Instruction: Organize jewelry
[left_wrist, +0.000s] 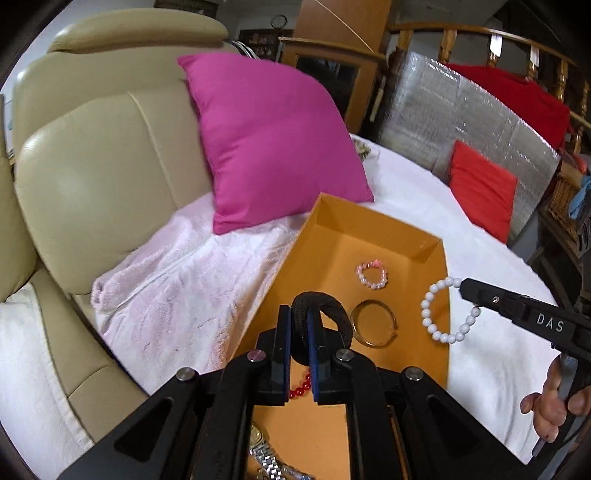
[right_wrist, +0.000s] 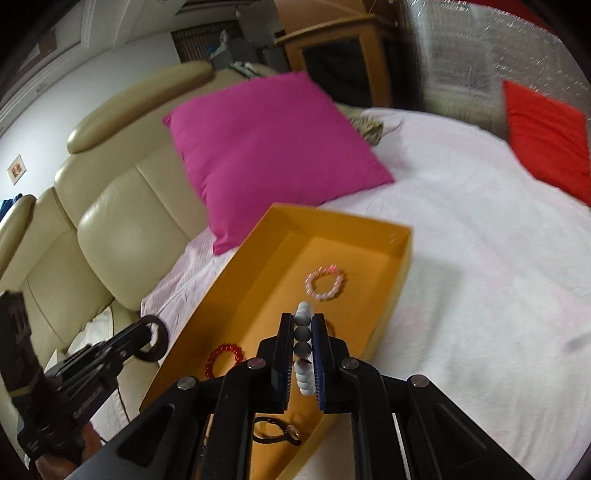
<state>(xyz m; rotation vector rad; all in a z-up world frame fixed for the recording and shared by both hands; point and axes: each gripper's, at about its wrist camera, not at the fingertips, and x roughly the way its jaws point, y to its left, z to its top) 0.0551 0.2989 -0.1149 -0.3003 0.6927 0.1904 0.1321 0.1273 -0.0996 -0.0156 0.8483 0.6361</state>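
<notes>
White bead bracelet (right_wrist: 303, 347) clamped in right hand-held gripper (right_wrist: 303, 356), black hair tie (left_wrist: 320, 316) pinched in left hand-held gripper (left_wrist: 298, 354)

right gripper (right_wrist: 299, 354) clamps white bead bracelet (right_wrist: 303, 347) | above orange tray (right_wrist: 402, 251) | pink bracelet (right_wrist: 325, 284) inside

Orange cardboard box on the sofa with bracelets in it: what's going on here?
A person is sorting jewelry with two handheld grippers. The left gripper has its jaws shut on a black fabric hair tie; the right gripper has its jaws shut on a white beaded bracelet. Both hang over the orange cardboard box, where a pink beaded bracelet, a gold bangle and a red beaded bracelet lie.
</notes>
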